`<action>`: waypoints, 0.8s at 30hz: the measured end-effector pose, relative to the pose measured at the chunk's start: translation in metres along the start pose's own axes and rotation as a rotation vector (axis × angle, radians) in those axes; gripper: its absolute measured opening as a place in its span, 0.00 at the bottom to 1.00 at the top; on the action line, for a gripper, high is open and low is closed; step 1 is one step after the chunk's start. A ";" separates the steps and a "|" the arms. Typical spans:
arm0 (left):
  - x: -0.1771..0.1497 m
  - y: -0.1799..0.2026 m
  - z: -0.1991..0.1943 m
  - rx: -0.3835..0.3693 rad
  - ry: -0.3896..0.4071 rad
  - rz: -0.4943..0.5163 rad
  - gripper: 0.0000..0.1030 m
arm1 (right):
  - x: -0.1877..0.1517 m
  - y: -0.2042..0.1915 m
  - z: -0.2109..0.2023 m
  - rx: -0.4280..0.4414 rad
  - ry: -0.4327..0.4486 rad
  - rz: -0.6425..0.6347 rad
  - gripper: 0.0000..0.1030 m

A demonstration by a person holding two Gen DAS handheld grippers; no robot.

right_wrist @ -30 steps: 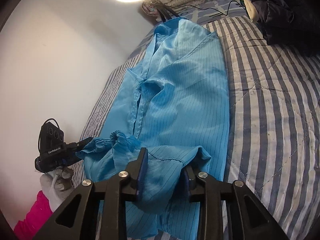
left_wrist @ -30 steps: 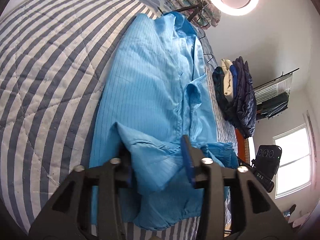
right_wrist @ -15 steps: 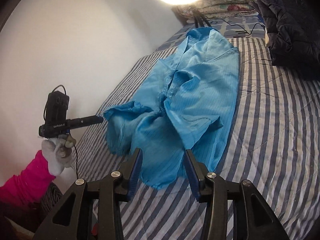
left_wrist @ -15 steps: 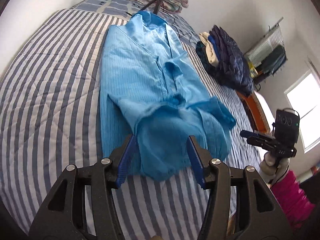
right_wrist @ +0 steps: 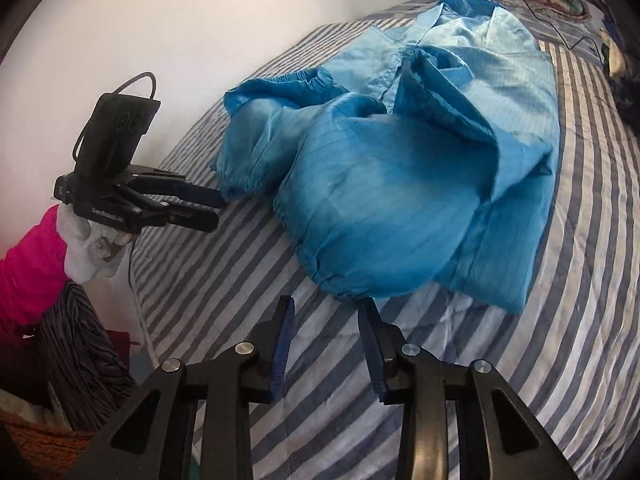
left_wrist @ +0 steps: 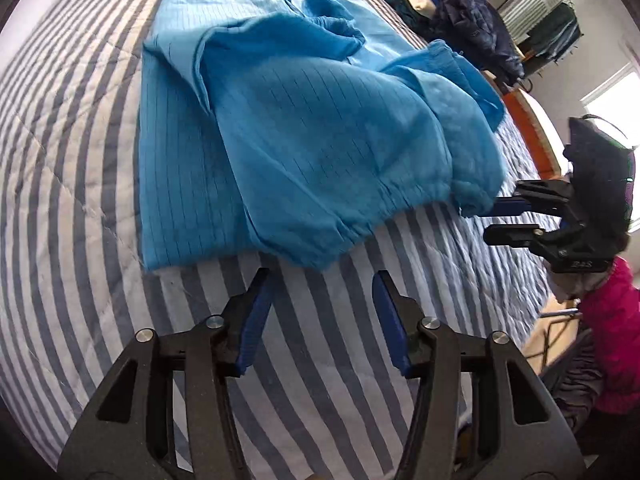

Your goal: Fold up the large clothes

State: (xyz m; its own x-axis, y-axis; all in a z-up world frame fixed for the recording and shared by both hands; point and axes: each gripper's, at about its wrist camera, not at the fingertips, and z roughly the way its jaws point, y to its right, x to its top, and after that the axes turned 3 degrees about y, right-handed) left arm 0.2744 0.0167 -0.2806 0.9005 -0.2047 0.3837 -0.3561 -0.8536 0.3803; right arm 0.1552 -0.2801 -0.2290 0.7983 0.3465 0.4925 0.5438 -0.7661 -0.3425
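Risk, snagging: the right gripper (right_wrist: pixel 326 316) has its jaws closing just short of the hem of the blue coat (right_wrist: pixel 400 168). If they shut while the hand slides, one pad could catch the gathered edge and drag the fold open.
Risk, slack fold: the lower part of the coat is laid back over the body in a puffy, uneven mound. I judge that the thin, slippery-looking cloth could slump or slide off line if pressed on one side only.
Risk, loose sleeve: a sleeve with an elastic cuff (left_wrist: pixel 476 196) lies bunched out to the side of the body, near the tips of the other gripper in each view. Folding over it would probably trap a lump.
Left gripper (left_wrist: pixel 322 284): jaws apart, nothing between them, only bedcover below.
Right gripper: jaws parted and narrowing, nothing between the pads; the far pad's tip sits right at the hem, and I cannot tell whether it touches.
Coat, place: just ahead of both sets of fingertips, stretching away toward the collar at the far end, on the striped bedcover (left_wrist: pixel 80 160).
Coat, look: bright blue, fine dark pinstripes, light sheen, gathered hem, collar end still flat.
Stage: a first fold looks laid and let go; the sleeve and the mound still need tidying.
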 end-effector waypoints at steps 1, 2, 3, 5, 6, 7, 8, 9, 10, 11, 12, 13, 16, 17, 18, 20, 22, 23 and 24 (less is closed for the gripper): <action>0.003 0.000 -0.003 0.006 0.016 -0.004 0.50 | 0.004 -0.001 -0.001 -0.011 0.011 -0.007 0.33; 0.008 0.001 -0.008 0.006 0.040 -0.008 0.50 | 0.008 -0.002 -0.004 -0.017 0.024 -0.009 0.33; 0.012 0.002 -0.012 0.000 0.057 -0.010 0.50 | 0.012 -0.002 -0.008 -0.017 0.042 -0.009 0.33; 0.021 0.003 -0.024 0.005 0.110 -0.014 0.50 | 0.019 -0.001 -0.018 -0.020 0.078 -0.003 0.33; 0.026 0.004 -0.029 0.004 0.136 -0.019 0.50 | 0.023 0.000 -0.021 -0.026 0.092 0.000 0.33; 0.029 0.004 -0.031 0.004 0.149 -0.023 0.50 | 0.029 0.003 -0.025 -0.035 0.112 0.005 0.32; 0.034 0.003 -0.034 0.007 0.171 -0.037 0.50 | 0.033 0.004 -0.027 -0.042 0.124 0.010 0.32; 0.038 0.000 -0.036 0.004 0.187 -0.049 0.50 | 0.039 0.006 -0.029 -0.063 0.142 0.017 0.32; 0.044 -0.001 -0.037 -0.001 0.203 -0.062 0.50 | 0.044 0.008 -0.031 -0.078 0.159 0.024 0.32; 0.051 -0.001 -0.038 0.004 0.226 -0.070 0.50 | 0.050 0.012 -0.032 -0.092 0.179 0.034 0.32; 0.055 -0.004 -0.039 0.013 0.238 -0.069 0.50 | 0.056 0.015 -0.034 -0.114 0.200 0.044 0.32; 0.062 -0.005 -0.041 0.028 0.259 -0.070 0.50 | 0.064 0.016 -0.035 -0.132 0.222 0.056 0.32; 0.085 -0.008 -0.040 0.040 0.314 -0.093 0.50 | 0.084 0.023 -0.036 -0.156 0.274 0.095 0.33; 0.089 -0.010 -0.041 0.043 0.329 -0.103 0.50 | 0.092 0.026 -0.038 -0.161 0.291 0.102 0.33; 0.094 -0.013 -0.043 0.048 0.351 -0.121 0.50 | 0.098 0.027 -0.040 -0.173 0.306 0.107 0.33; 0.099 -0.021 -0.045 0.046 0.375 -0.155 0.50 | 0.109 0.030 -0.045 -0.187 0.335 0.117 0.33; 0.103 -0.029 -0.048 0.032 0.388 -0.191 0.50 | 0.113 0.033 -0.052 -0.194 0.364 0.137 0.33; 0.103 -0.031 -0.048 0.030 0.386 -0.196 0.50 | 0.114 0.036 -0.055 -0.190 0.374 0.150 0.33; 0.102 -0.034 -0.048 0.028 0.381 -0.189 0.50 | 0.114 0.039 -0.057 -0.187 0.381 0.165 0.33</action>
State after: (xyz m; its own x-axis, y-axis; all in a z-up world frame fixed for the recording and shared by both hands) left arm 0.3661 0.0483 -0.2139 0.7909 0.1439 0.5948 -0.1815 -0.8731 0.4525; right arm 0.2527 -0.3016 -0.1403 0.6993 0.0151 0.7146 0.3335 -0.8912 -0.3075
